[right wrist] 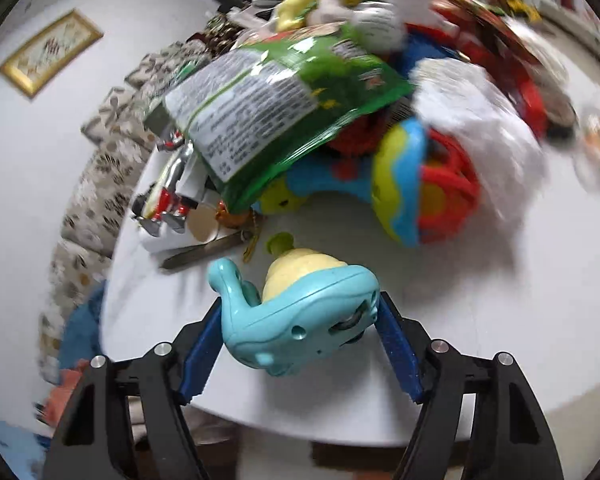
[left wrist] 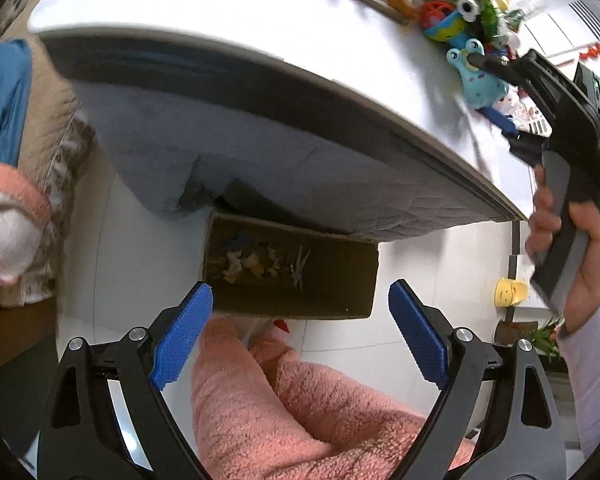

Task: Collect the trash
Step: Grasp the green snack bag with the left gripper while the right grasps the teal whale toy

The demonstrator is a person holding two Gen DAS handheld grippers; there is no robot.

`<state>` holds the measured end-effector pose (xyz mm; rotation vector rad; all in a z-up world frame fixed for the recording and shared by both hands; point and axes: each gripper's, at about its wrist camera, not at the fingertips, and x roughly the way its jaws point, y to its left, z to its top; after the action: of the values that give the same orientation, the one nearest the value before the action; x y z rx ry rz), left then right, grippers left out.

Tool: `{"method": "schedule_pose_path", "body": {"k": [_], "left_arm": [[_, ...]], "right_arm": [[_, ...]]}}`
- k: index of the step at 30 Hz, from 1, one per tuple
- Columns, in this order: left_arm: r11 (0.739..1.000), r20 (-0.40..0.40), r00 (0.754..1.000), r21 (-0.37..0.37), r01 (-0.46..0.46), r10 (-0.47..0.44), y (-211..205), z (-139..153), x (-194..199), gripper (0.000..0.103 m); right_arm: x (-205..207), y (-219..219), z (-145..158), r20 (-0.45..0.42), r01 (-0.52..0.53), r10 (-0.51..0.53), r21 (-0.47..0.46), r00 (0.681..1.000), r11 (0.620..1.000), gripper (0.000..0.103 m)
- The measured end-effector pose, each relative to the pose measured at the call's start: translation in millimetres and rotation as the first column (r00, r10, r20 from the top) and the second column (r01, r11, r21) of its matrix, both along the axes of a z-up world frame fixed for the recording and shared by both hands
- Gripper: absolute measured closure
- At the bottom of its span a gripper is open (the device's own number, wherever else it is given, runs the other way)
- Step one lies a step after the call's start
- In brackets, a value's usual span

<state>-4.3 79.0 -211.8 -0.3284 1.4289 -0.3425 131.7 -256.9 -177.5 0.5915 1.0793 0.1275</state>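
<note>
Right gripper point(right wrist: 300, 344): closed around a teal snail toy point(right wrist: 300, 320); the blue pads point(right wrist: 396, 356) are pressed against its two flanks at the near edge of the white table point(right wrist: 480, 360).
Snail toy, handling: judged to be hard moulded plastic, light and stiff, with a smooth and probably slippery shell; a grip across the broad body, as now taken, is judged safer than one on the thin eye stalk point(right wrist: 224, 276).
Snail toy, orientation: its long axis is laid roughly across the jaws, slightly tilted; the eye stalk end is turned to the left, the underside with its holes and wheel is turned toward the camera, and the pale yellow dome is turned away.
Left gripper point(left wrist: 300, 344): held wide apart with nothing between its fingers, pointed down over pink fleece point(left wrist: 284, 412) toward the floor.
Collection box point(left wrist: 292, 268): an open cardboard box is set on the pale floor, partly tucked under the table edge; small yellowish scraps are seen lying inside it.
Green snack packet point(right wrist: 276, 120): seen farther back on the table, resting on top of the toy pile; judged to be thin, crinkly, very light foil, easily crushed; best pinched at a flat edge or corner. Its long axis runs from lower left to upper right, printed back face upward.
Toy pile point(right wrist: 412, 184): a striped ball-like toy and red pieces are heaped behind the snail, well blurred at the far side.
Uncertainty: whether the snail counts as trash cannot be told.
</note>
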Motion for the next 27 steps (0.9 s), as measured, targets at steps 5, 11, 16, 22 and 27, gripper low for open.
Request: {"method": "schedule_pose_path", "body": {"k": [5, 11, 16, 22, 27], "left_arm": [[0.999, 0.035, 0.998, -0.007, 0.046, -0.046, -20.1, 12.1, 17.9, 0.016], [0.994, 0.081, 0.992, -0.04, 0.101, -0.097, -54.2, 26.7, 46.5, 0.016], [0.984, 0.164, 0.984, -0.146, 0.101, -0.076, -94.7, 37.3, 89.2, 0.016], [0.955, 0.167, 0.981, -0.294, -0.046, 0.099, -131.7, 41.5, 156.6, 0.016], [0.921, 0.129, 0.966, -0.353, -0.164, 0.222, -138.5, 48.2, 195.8, 0.032]], "right_arm": [[-21.4, -21.4, 4.0, -0.013, 0.096, -0.096, 0.146, 0.995, 0.985, 0.032], [-59.4, -50.5, 20.1, -0.002, 0.154, -0.157, 0.218, 0.988, 0.964, 0.032], [-96.3, -85.7, 42.3, 0.027, 0.206, -0.218, 0.234, 0.976, 0.95, 0.032], [-129.8, -112.5, 75.4, 0.085, 0.256, -0.271, 0.154, 0.959, 0.954, 0.032], [-151.3, -125.3, 80.3, 0.094, 0.273, -0.29, 0.155, 0.952, 0.949, 0.031]]}}
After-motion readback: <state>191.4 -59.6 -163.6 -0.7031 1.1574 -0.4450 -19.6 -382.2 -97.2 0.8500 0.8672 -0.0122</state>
